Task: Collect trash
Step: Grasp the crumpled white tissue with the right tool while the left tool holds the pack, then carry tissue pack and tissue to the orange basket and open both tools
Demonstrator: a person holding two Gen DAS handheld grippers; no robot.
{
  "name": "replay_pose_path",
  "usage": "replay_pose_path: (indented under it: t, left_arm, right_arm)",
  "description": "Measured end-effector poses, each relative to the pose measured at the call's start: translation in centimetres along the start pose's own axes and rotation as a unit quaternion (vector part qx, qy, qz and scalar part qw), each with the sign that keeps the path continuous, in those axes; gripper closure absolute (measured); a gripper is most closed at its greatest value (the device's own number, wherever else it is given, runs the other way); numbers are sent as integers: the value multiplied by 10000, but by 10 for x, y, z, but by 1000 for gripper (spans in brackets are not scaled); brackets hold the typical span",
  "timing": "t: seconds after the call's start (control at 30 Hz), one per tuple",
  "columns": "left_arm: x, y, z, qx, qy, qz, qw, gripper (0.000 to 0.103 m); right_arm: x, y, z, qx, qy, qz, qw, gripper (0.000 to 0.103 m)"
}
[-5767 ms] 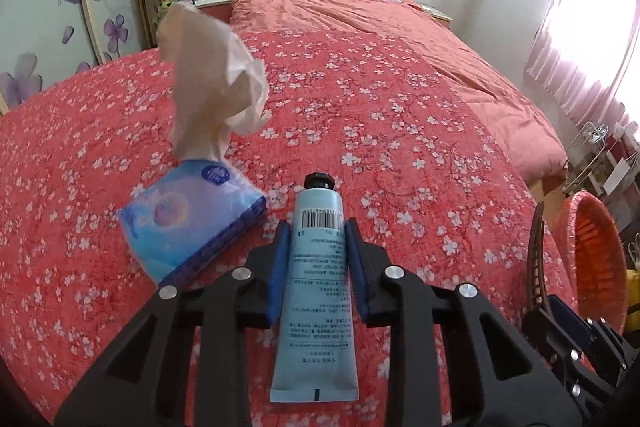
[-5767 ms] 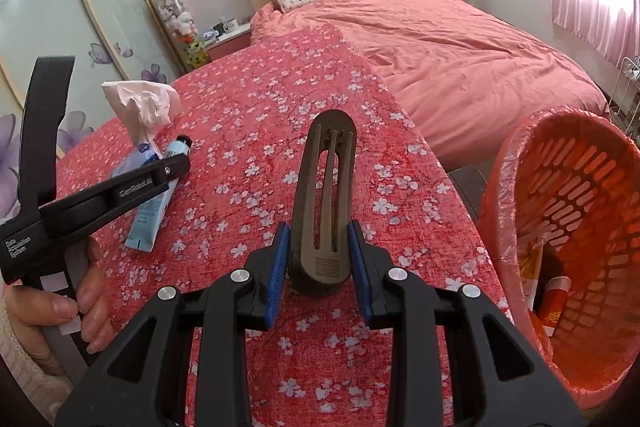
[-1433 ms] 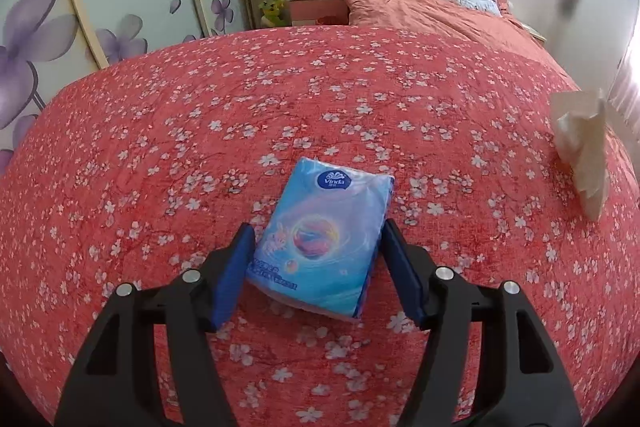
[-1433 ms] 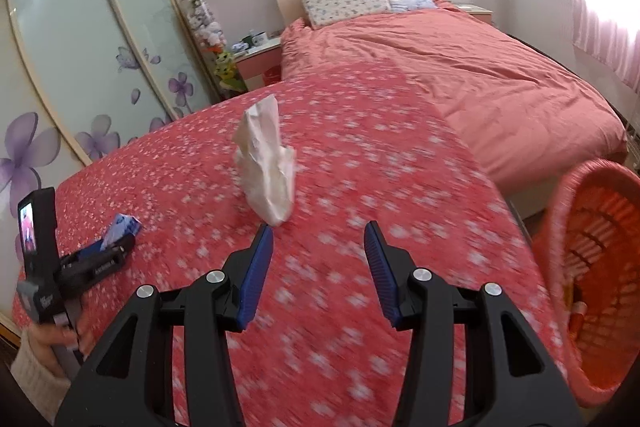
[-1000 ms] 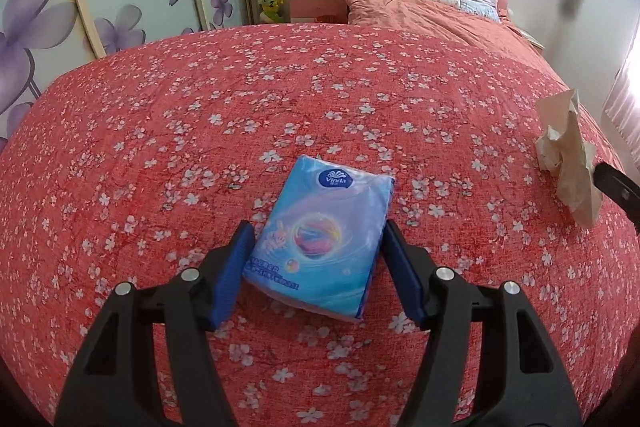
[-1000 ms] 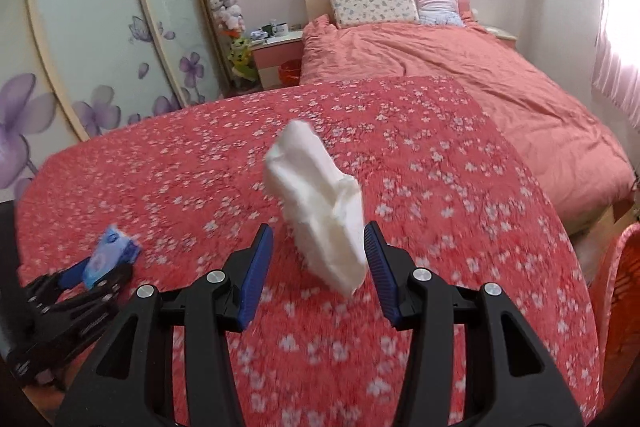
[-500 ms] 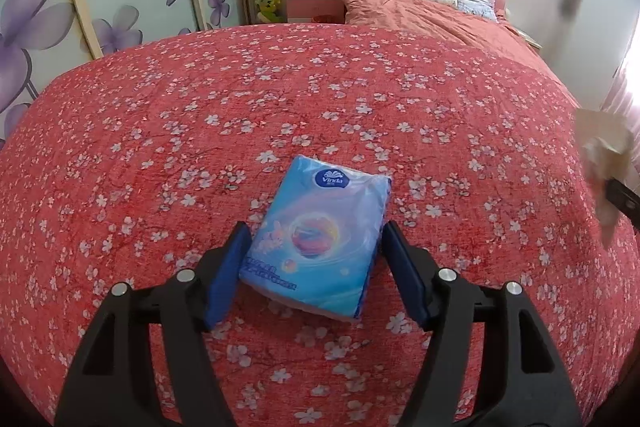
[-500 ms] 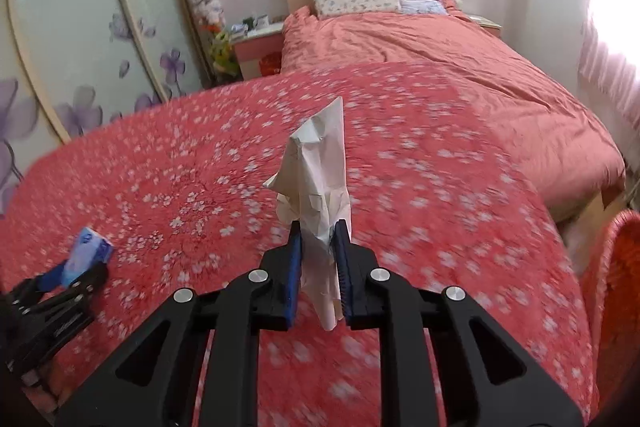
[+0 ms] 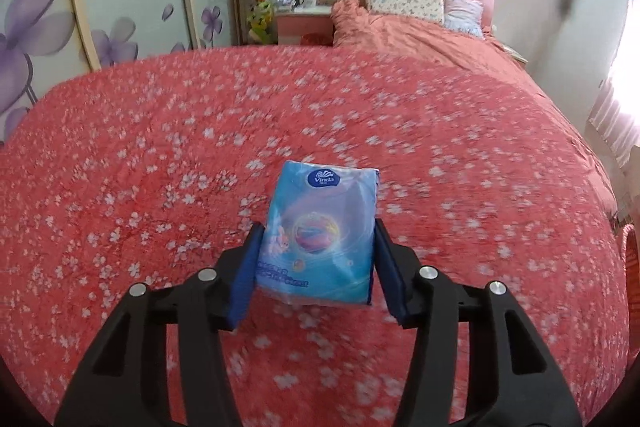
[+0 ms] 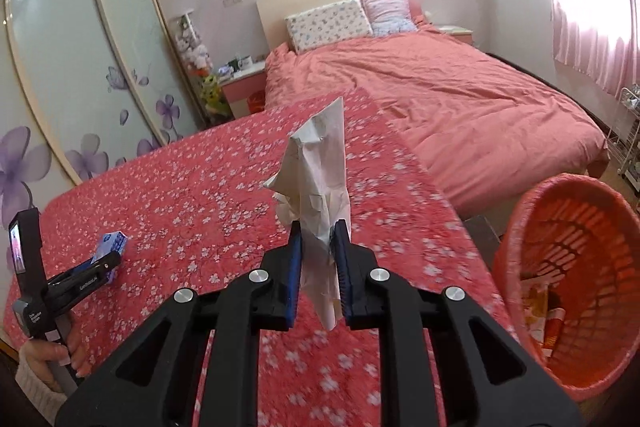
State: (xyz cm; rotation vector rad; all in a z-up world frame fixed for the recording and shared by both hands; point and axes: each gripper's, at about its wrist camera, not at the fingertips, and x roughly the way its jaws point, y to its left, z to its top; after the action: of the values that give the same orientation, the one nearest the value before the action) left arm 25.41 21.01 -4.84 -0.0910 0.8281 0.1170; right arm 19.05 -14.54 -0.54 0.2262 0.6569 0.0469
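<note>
Blurring smears the flower print of the red bedspread (image 9: 160, 167) in both views, worst near the bottom edges. From the left wrist, the near end of the blue tissue pack (image 9: 320, 239) is partly covered by the left gripper (image 9: 318, 267), and the orange basket (image 9: 631, 267) is cut to a sliver at the right border. From the right wrist, the left gripper (image 10: 105, 265) hides most of the tissue pack (image 10: 112, 241), and only part of the person's hand (image 10: 56, 353) shows. The contents of the orange basket (image 10: 568, 251) are too small to name.

The left gripper's jaws have just been closing, and their blue pads now press on both long sides of the tissue pack. The pack's long axis runs along the fingers, logo end pointing away toward the far pillows. Whether it is clear of the bedspread, I cannot tell.

The right gripper (image 10: 318, 267) is clamped on the crumpled white tissue (image 10: 320, 171), held above the bedspread just left of the orange basket. The tissue stands roughly upright, its long axis vertical, one tip pointing up and a shorter tail hanging below the pads.
</note>
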Motion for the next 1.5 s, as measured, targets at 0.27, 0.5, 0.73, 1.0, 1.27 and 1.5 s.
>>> replay_pose_path:
  t: [0.27,0.5,0.73,1.0,1.27,1.5]
  left_arm:
    - [-69,-57,-1,455,-523,-117,9975,51]
    - [-125,-122,-6,896,-832,-540,9910,51]
    - [-170,-191,-18,1241,-1031,-1217,9794,51]
    - [-198,-263,-42,1548,-960,-2120,9601,51]
    - [-195,-327,-64,1802,-661,-2901,9375,51]
    - [-150,-387,-79,2044,-60,-3153,9267,48]
  right_arm:
    - [-51,-32,1,310,-498,-121,9982,87]
    - [-90,-65,-5,526,-919,-346,9938,87]
    - [-124,-107,-14,832,-1240,-566,9872,87]
    - [-142,-148,-25,1071,-1360,-780,9818,87]
    - [-133,-181,-28,1393,-1327,-860,9775,86]
    - [-107,-213,-32,1657,-1022,-798,9776,81]
